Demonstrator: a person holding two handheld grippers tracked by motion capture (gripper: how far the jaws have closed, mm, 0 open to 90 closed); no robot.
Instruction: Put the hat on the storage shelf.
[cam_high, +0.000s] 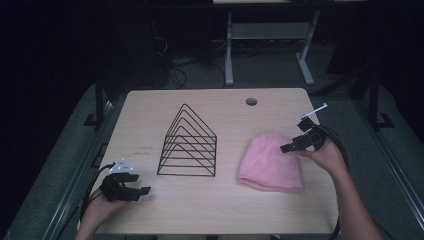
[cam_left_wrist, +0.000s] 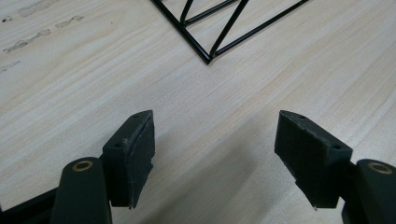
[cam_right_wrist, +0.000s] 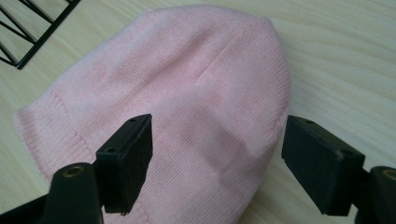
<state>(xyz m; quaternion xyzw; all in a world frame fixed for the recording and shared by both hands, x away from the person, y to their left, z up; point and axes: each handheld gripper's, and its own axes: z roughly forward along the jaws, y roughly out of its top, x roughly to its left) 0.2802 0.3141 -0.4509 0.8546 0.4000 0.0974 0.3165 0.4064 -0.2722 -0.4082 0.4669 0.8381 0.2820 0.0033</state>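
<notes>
My right gripper (cam_right_wrist: 217, 163) hovers, jaws apart, over the pink hat (cam_right_wrist: 187, 93): soft, light, floppy. I'd pinch its ribbed edge. My left gripper (cam_left_wrist: 215, 154) gapes too.

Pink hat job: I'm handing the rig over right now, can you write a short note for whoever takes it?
Right gripper: open, fingers hovering over the pink hat, holding nothing.
Left gripper: open, idle above bare wood at the near left of the table.
Hat lies flat on the table, right of the black wire rack, apart from it. Rack stands upright mid-table.
Done: right gripper lined up over the hat.
Left: the hat is not yet gripped; likely close on it and lift.
</notes>
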